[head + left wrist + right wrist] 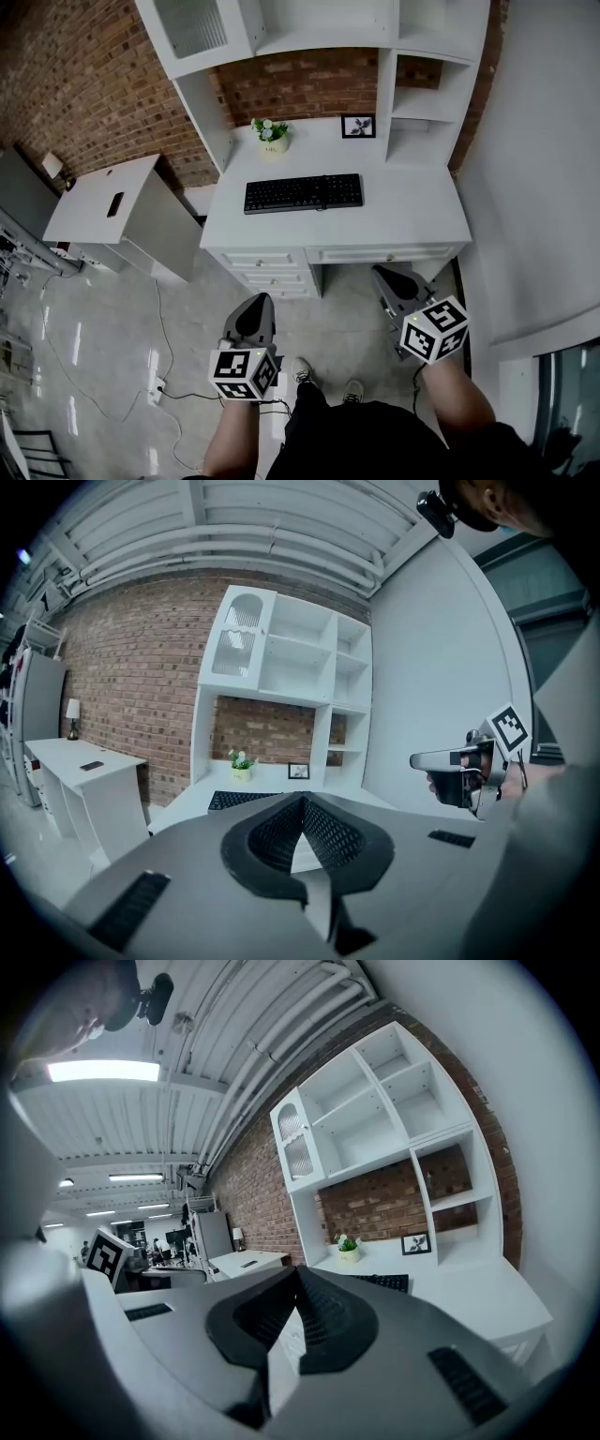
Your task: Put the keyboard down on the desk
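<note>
A black keyboard (pixel 303 193) lies flat in the middle of the white desk (pixel 412 220), well ahead of both grippers. It shows small and far in the left gripper view (pixel 234 800) and in the right gripper view (pixel 386 1282). My left gripper (pixel 258 300) is held over the floor in front of the desk drawers, jaws shut with nothing between them (pixel 302 803). My right gripper (pixel 382 274) hangs level with it on the right, also shut and empty (pixel 296 1274). Neither gripper touches the keyboard or the desk.
A small potted plant (pixel 273 137) and a framed picture (pixel 358 126) stand at the back of the desk under white shelves (pixel 309 28). A white side table (pixel 94 202) stands at the left. Cables (pixel 159 375) run over the floor; a white wall (pixel 534 187) closes the right.
</note>
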`<state>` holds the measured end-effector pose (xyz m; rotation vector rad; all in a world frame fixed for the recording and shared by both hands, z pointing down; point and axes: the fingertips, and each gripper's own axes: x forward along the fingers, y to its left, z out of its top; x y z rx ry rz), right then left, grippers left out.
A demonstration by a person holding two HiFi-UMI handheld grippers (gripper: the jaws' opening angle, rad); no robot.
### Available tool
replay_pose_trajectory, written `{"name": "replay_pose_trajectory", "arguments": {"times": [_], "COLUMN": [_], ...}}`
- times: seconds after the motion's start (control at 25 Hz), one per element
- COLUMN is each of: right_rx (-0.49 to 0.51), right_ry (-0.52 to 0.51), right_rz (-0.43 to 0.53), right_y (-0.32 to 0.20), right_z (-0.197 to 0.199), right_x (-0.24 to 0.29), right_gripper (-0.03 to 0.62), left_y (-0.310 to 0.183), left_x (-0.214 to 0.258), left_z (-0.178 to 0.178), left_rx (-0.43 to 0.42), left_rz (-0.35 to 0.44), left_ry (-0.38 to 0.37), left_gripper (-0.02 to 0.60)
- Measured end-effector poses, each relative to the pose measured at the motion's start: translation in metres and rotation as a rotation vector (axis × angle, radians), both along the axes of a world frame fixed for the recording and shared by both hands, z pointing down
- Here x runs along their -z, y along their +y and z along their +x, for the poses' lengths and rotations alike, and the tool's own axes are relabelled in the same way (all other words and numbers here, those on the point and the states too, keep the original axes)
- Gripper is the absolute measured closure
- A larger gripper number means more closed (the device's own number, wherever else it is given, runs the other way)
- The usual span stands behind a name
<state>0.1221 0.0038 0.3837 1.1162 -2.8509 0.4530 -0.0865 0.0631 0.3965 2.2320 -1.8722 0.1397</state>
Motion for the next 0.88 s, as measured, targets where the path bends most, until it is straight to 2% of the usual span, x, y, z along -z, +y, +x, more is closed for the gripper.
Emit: {"name": "replay_pose_trajectory", "arguments": {"times": [0.52,0.88], "right_rx": [0.012,0.011], "right_ry": [-0.002,-0.008], "right_rz": [-0.025,-0.021], "right_y": [0.004,0.0], "right_z": [0.007,0.012], "right_x": [-0.011,-0.009], "right_gripper": [0.577,0.577], "left_y": [0.004,0.001], "left_x": [-0.003,0.0], "left_z": [0.012,0.015], "left_rx": [0.006,0.009], "left_rz": [-0.021,-0.007], "left_ry": [0.01,0.001], "left_gripper": [0.563,0.563]}}
